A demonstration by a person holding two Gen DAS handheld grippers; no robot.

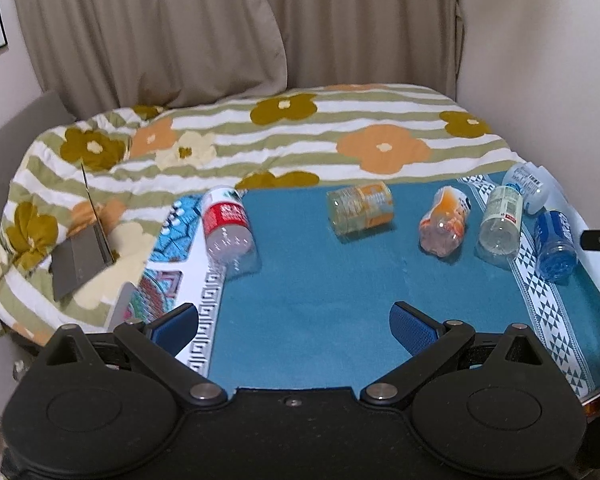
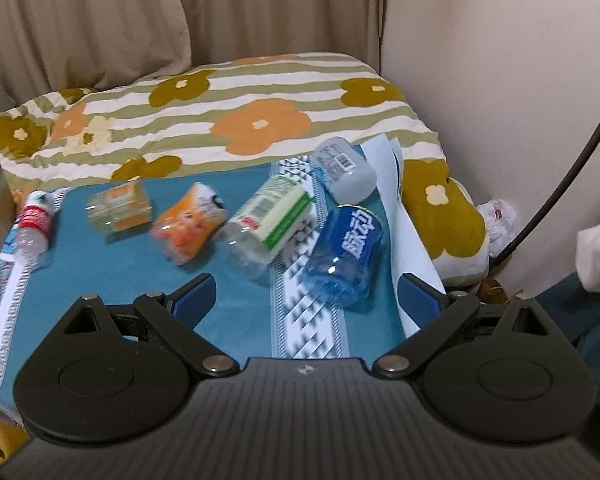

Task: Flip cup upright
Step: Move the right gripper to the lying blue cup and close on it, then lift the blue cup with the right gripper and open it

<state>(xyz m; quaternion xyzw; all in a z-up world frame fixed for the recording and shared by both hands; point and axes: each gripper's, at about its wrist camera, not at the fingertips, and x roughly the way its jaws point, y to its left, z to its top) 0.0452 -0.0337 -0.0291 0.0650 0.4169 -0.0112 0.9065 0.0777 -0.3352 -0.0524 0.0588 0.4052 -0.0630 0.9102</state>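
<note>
Several cut plastic bottle cups lie on their sides on a teal cloth (image 1: 320,280). Left to right they are a red-labelled one (image 1: 228,228), a yellow-orange one (image 1: 360,208), an orange one (image 1: 444,222), a green-white one (image 1: 500,220), a blue one (image 1: 556,244) and a clear one with a barcode (image 1: 526,186). My left gripper (image 1: 294,326) is open and empty, well short of them. My right gripper (image 2: 306,294) is open and empty, with the blue cup (image 2: 346,254) just ahead between its fingers. The green-white cup (image 2: 272,222) and the orange cup (image 2: 190,220) lie to its left.
A flowered striped quilt (image 1: 300,132) covers the bed behind the cloth. A grey laptop (image 1: 84,252) lies at the left. White paper (image 2: 404,216) and a flower cushion (image 2: 444,208) lie at the cloth's right edge. A curtain and wall stand behind.
</note>
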